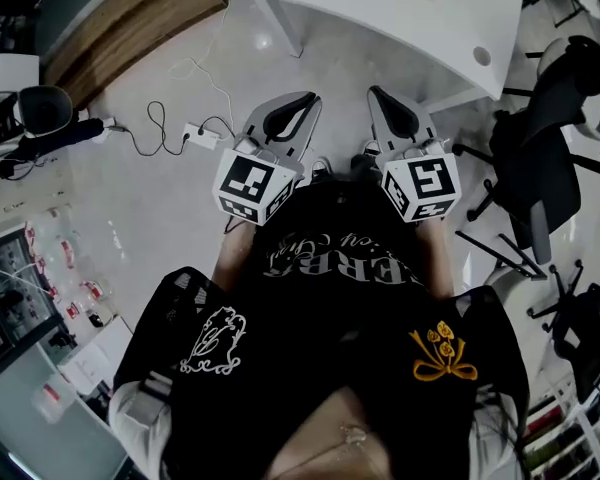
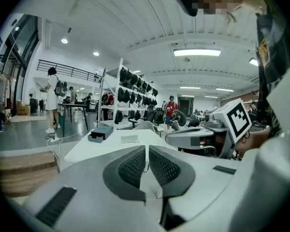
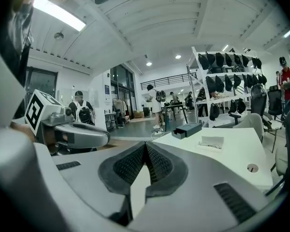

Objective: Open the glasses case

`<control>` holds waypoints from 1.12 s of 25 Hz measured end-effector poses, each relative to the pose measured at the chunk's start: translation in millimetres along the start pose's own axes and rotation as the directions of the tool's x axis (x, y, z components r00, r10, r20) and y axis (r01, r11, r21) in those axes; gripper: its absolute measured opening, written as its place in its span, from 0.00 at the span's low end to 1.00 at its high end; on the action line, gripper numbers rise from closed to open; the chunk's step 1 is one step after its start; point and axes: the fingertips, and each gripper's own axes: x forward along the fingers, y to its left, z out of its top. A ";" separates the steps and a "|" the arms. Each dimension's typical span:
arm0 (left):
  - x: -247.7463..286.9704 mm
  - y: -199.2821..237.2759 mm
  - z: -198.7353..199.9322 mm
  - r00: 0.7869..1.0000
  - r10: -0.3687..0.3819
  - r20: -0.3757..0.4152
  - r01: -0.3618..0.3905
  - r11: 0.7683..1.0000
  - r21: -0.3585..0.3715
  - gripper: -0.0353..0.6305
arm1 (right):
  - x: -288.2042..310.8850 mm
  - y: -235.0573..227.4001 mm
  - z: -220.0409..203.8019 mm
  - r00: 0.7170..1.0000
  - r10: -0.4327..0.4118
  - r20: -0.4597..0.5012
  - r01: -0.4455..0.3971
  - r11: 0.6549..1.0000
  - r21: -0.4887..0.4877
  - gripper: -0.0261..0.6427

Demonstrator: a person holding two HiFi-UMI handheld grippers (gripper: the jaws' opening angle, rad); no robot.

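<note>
A white table (image 1: 380, 8) stands ahead of me. A dark rectangular case (image 2: 100, 133) lies near its far end, also seen in the right gripper view (image 3: 186, 130). Beside the case lies a flat white piece (image 3: 211, 142) with what looks like a pair of glasses on it. My left gripper (image 1: 305, 98) and right gripper (image 1: 377, 92) are held side by side in front of my body, short of the table's near edge. Both are well clear of the case. The left gripper's pads (image 2: 135, 166) meet at their tips with nothing between them. The right gripper's pads (image 3: 157, 166) do the same.
Black office chairs (image 1: 540, 158) stand to the right of the table. A power strip with a cable (image 1: 202, 133) lies on the floor at the left, beyond it a wooden step (image 1: 130, 23). White shelving with dark bags (image 2: 133, 95) and several people stand farther off.
</note>
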 end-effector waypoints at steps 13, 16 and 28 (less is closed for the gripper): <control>-23.1 -30.7 -13.2 0.990 -0.133 0.046 0.132 0.991 0.039 0.10 | -27.8 35.7 -16.4 0.999 -0.040 -0.019 0.041 0.999 0.023 0.06; -26.0 -32.5 -15.3 0.989 -0.142 0.052 0.140 0.989 0.045 0.10 | -29.0 40.7 -19.4 0.999 -0.038 -0.020 0.039 0.999 0.020 0.06; -36.3 -33.2 -16.9 0.988 -0.143 0.055 0.140 0.988 0.058 0.10 | -25.9 52.0 -18.5 1.000 -0.016 -0.023 0.016 1.000 0.012 0.06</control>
